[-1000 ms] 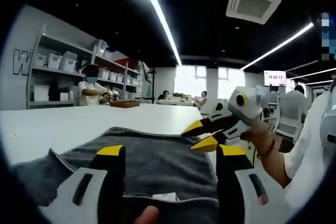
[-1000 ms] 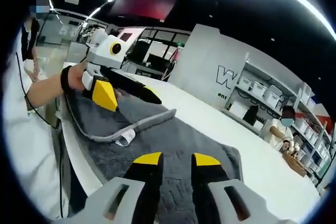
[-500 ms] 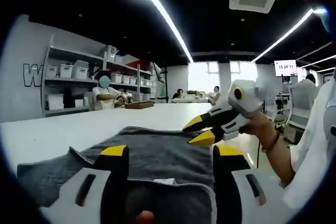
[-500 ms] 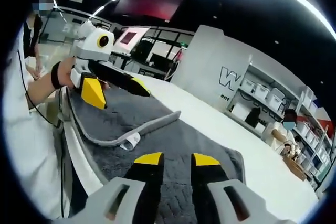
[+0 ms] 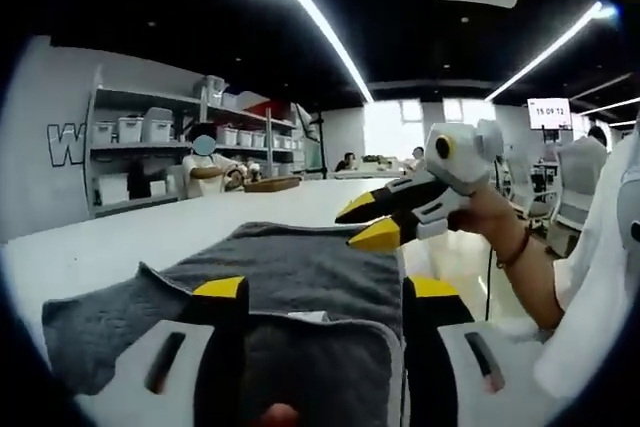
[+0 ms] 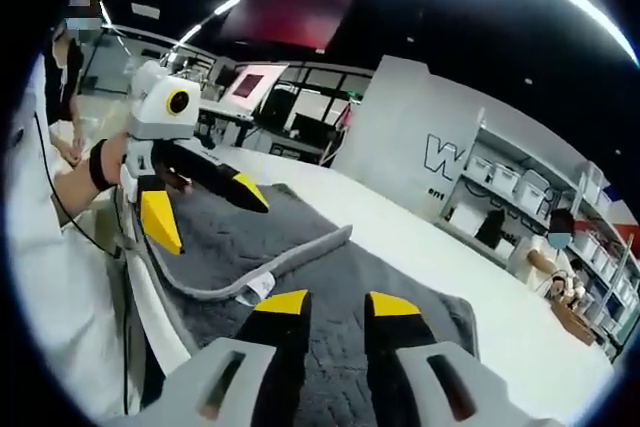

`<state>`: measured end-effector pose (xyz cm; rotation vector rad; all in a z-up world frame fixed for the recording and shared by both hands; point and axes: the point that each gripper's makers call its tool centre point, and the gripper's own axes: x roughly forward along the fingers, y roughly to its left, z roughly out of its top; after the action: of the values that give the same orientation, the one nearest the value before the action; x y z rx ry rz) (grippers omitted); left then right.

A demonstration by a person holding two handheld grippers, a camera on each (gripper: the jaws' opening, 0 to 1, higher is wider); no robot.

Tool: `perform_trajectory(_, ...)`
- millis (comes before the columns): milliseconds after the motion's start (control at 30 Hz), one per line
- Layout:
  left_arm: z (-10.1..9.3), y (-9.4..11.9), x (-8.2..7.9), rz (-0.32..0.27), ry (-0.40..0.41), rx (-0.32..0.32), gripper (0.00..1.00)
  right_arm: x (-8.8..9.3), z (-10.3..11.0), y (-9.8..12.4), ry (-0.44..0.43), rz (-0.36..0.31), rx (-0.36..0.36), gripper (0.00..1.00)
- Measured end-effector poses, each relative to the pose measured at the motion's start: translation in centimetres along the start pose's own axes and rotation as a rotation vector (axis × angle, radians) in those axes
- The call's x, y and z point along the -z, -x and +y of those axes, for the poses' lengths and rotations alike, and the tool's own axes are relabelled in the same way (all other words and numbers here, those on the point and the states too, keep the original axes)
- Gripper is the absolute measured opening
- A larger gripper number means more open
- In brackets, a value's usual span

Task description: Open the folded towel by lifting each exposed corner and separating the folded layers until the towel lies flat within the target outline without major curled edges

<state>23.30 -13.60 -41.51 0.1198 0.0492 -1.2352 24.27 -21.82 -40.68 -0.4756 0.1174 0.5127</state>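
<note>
One grey towel (image 5: 300, 277) lies on the white table (image 5: 120, 237) along its near edge, still partly folded, with a raised fold of its piped hem (image 6: 280, 262) and a small white label (image 6: 262, 288) showing in the right gripper view. The left gripper (image 5: 325, 292) has its jaws spread wide on either side of the lifted near hem, though I cannot tell whether they pinch it. The right gripper (image 6: 330, 305) hovers over the towel's middle with its jaws a little apart and holding nothing.
</note>
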Motion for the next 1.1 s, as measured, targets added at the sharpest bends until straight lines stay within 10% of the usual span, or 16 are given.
perform_trajectory(1100,-2.1,0.0,3.5,0.161,-0.078,-0.017,0.44,-2.3,1.3,-1.4,0.058,-0.018,-0.023,0.15)
